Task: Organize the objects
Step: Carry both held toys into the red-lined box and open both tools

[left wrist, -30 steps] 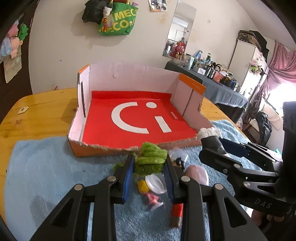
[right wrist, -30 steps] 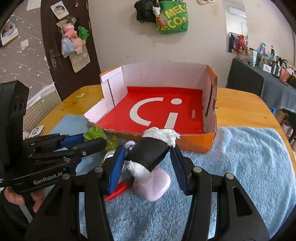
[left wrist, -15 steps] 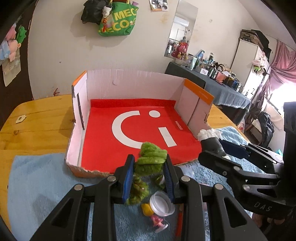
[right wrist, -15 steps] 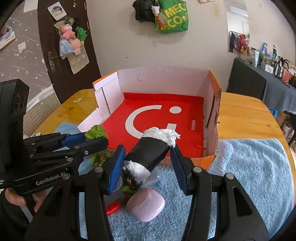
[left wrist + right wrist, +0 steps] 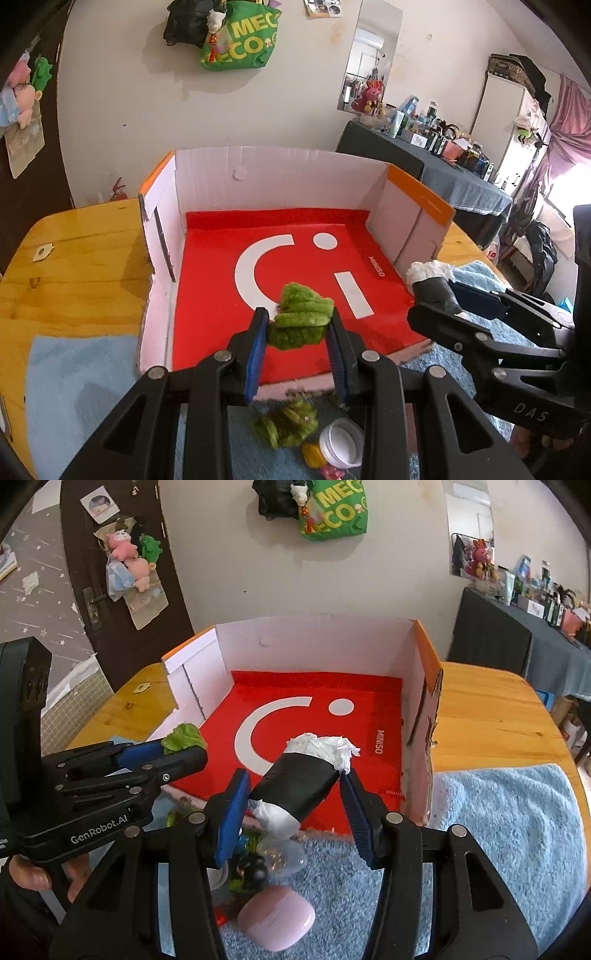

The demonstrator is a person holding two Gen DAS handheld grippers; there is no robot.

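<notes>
**Two light objects carried over the open box**

The left tool (image 5: pixel 297 334) was clenched on a green leafy toy (image 5: pixel 301 319), soft and crumpled-looking, held by its middle just above the near part of the red floor of the cardboard box (image 5: pixel 280 177). It probably weighed almost nothing and would squash rather than slip, so a grip across its bulk looked sound.

The right tool (image 5: pixel 295 797) grasped a black roll stuffed with white paper (image 5: pixel 299 782), held slantwise between the blue pads over the box's near edge. The roll looked light and stiffish in its black wrap, while the white ends seemed loose and easily torn; the wrapped middle was the safer place to take it.

On the blue towel (image 5: pixel 498 830) near the box lay a pink case (image 5: pixel 277 915), a white cap (image 5: pixel 341 443), another green piece (image 5: pixel 288 424) and small toys, not yet placed. The table (image 5: pixel 74 266) showed to the left.
</notes>
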